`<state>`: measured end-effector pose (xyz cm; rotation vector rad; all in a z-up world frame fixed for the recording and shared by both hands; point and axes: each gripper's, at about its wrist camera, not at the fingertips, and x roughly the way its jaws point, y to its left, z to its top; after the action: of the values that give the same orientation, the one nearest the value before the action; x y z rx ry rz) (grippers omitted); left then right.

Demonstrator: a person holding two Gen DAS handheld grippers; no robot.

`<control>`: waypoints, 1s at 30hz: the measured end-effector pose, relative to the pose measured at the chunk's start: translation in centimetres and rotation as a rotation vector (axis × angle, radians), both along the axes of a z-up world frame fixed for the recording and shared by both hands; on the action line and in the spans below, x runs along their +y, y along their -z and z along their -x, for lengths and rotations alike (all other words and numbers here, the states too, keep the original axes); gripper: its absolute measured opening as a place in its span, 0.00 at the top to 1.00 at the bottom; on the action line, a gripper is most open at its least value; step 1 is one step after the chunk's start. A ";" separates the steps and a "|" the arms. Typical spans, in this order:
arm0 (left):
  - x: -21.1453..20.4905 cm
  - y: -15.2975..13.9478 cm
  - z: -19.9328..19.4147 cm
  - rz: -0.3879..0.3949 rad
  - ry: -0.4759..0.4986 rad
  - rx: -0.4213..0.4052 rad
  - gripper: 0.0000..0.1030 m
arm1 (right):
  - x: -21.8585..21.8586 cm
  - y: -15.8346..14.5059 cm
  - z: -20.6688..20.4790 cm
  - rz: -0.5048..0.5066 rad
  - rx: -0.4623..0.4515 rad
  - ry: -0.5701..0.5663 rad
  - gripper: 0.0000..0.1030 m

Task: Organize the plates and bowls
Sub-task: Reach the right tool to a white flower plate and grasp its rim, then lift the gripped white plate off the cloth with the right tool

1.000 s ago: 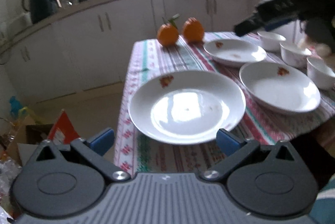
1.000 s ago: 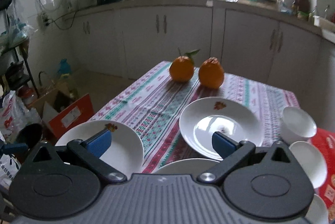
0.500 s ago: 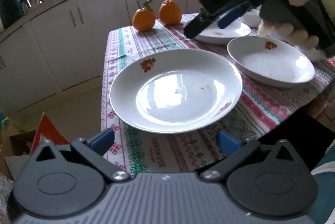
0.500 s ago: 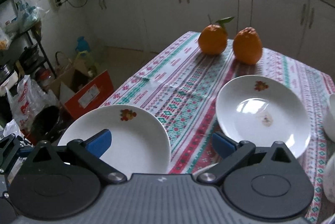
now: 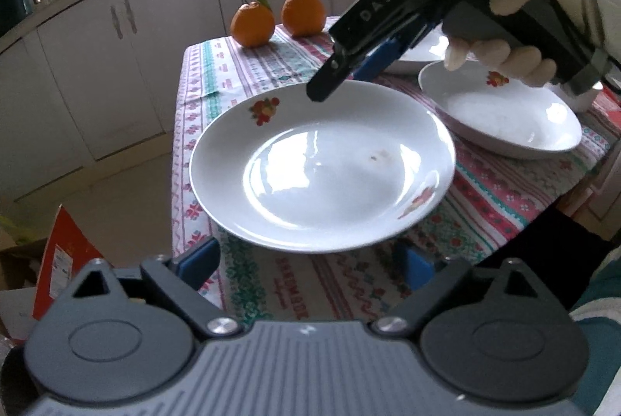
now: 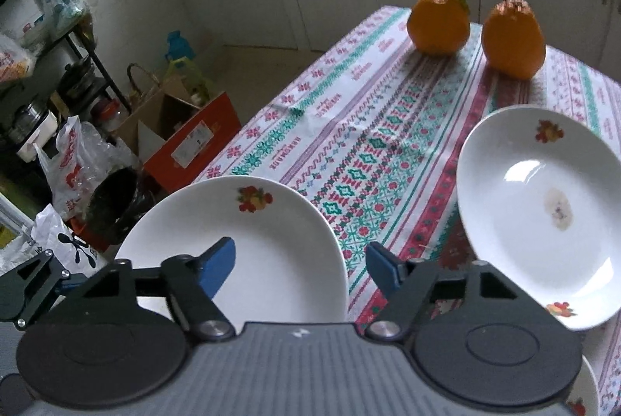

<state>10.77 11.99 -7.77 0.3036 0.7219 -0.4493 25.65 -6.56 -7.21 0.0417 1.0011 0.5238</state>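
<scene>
A white plate with a fruit print (image 5: 322, 163) lies at the near left corner of the patterned tablecloth (image 5: 248, 66); it also shows in the right wrist view (image 6: 248, 241). My left gripper (image 5: 306, 260) is open, its blue pads at the plate's near rim. My right gripper (image 6: 300, 262) is open and hovers over the plate's far rim; it also shows in the left wrist view (image 5: 349, 74). A second plate (image 5: 500, 117) lies to the right and a third plate (image 6: 543, 206) behind it.
Two oranges (image 5: 277, 18) stand at the table's far end. A red cardboard box (image 6: 190, 140), plastic bags (image 6: 73, 159) and a black bin (image 6: 112, 202) sit on the floor left of the table. White cabinets (image 5: 128, 39) run behind.
My right gripper has moved down and left, coming over the near plate's far rim. My left gripper has closed in on the plate's near rim.
</scene>
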 end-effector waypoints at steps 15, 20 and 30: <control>-0.1 -0.3 -0.2 -0.026 0.051 -0.016 0.11 | -0.2 1.2 -2.1 -0.046 0.129 -0.037 0.47; -0.1 -0.3 -0.7 -0.018 0.061 0.005 0.11 | -0.1 1.1 -2.1 -0.038 0.123 -0.040 0.46; 0.0 -0.5 -1.7 -0.014 0.077 0.015 0.11 | -0.3 1.1 -2.8 -0.039 0.123 -0.017 0.46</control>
<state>12.50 11.96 -7.31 0.3425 0.7304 -0.5205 28.47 -6.89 -8.28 0.1019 1.1121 0.5613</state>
